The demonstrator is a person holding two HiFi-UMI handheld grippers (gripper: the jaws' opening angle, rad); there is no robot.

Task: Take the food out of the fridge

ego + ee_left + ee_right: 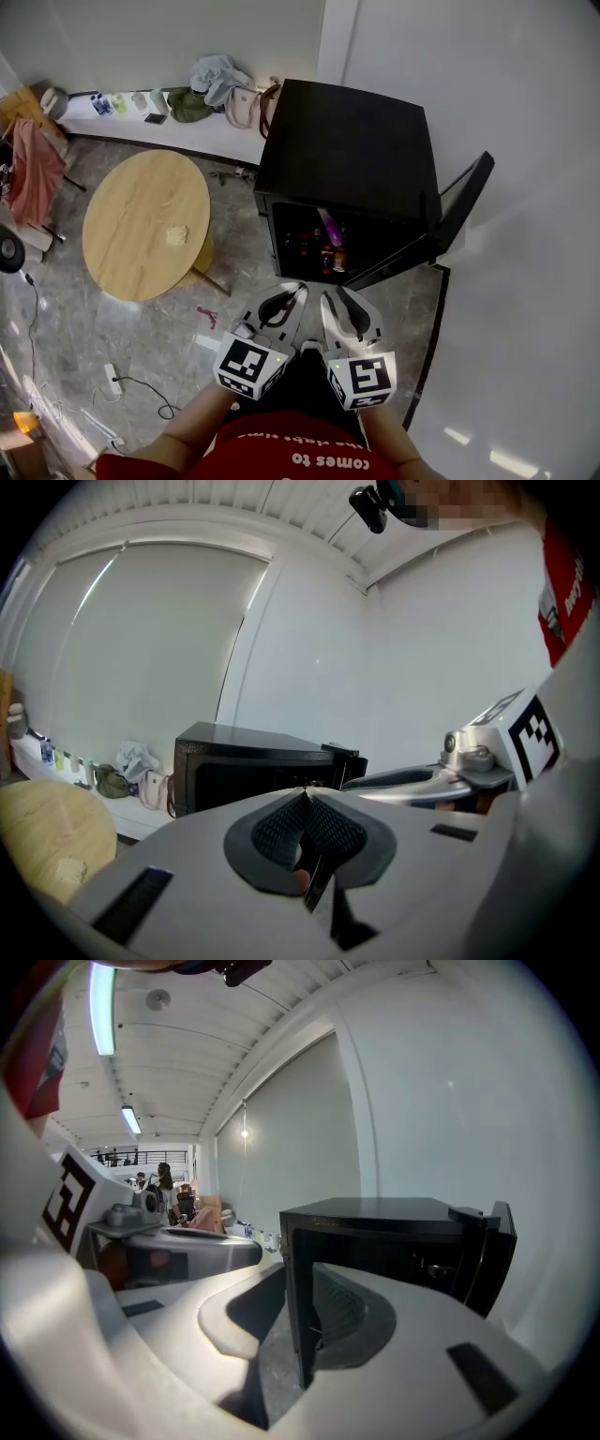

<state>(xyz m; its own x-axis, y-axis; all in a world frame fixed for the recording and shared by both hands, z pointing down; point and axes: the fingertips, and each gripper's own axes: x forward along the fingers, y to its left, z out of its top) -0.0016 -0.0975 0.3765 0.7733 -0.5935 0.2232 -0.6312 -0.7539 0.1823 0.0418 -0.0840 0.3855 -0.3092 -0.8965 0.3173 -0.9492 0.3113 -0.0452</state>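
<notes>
A black mini fridge (347,141) stands against the white wall, its door (450,220) swung open to the right. Inside it I see a pink elongated item (330,228) and red cans (337,259) on the shelves. Both grippers hover side by side just in front of the opening, apart from it. My left gripper (298,289) has its pads meeting at the tips (306,791), with nothing between them. My right gripper (330,298) shows a narrow gap between its jaws (298,1274), through which the fridge (375,1218) is seen; nothing is held.
A round wooden table (145,225) with a small pale item (176,234) stands left of the fridge. Bags and bottles line a white ledge (169,122) at the back. A power strip and cable (112,375) lie on the grey floor. An orange cloth (33,169) hangs far left.
</notes>
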